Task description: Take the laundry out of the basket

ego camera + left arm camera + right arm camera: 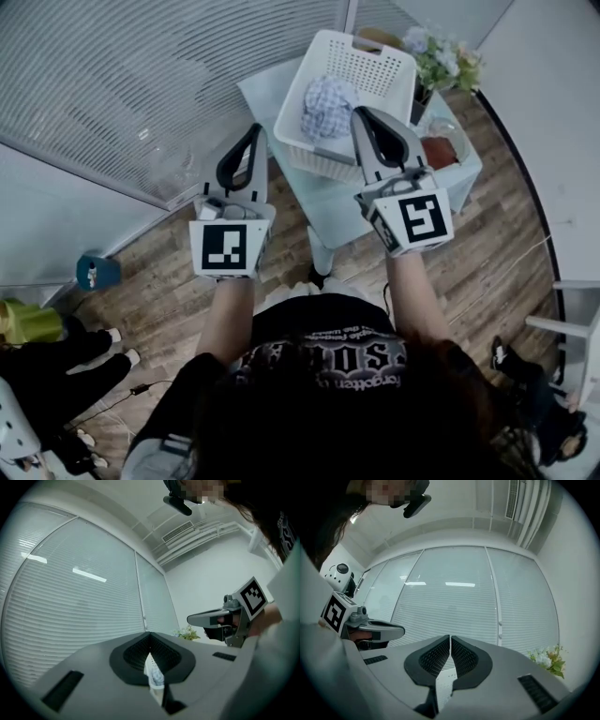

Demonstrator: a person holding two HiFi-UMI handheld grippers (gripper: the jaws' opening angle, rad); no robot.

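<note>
- Laundry [328,105]: we see one bunched cloth in a blue-and-white check, lying inside the white perforated basket [380,67], towards its near-left part.
- We can make out nothing else in the basket. The rest of its floor shows bare white.
- The basket stands on a small pale table [330,199]. A bunch of flowers [442,58] sits just beyond its far-right corner, and a clear dish [441,150] holding something reddish-brown is on the table to its right.
- The left gripper [255,131] has its jaws closed with the pads meeting at the tip, and nothing is pinched between them. In the head view it is just left of the basket, over the table's edge and the wooden floor [169,272], apart from the laundry.
- The right gripper [360,112] is closed too, pads together and empty. In the head view its tip overlaps the basket's near-right part, just beside the laundry on its right side. We cannot tell how high above the cloth it is held.
- Both gripper views look out level at the window blinds [450,597], and each shows the other gripper alongside.
</note>
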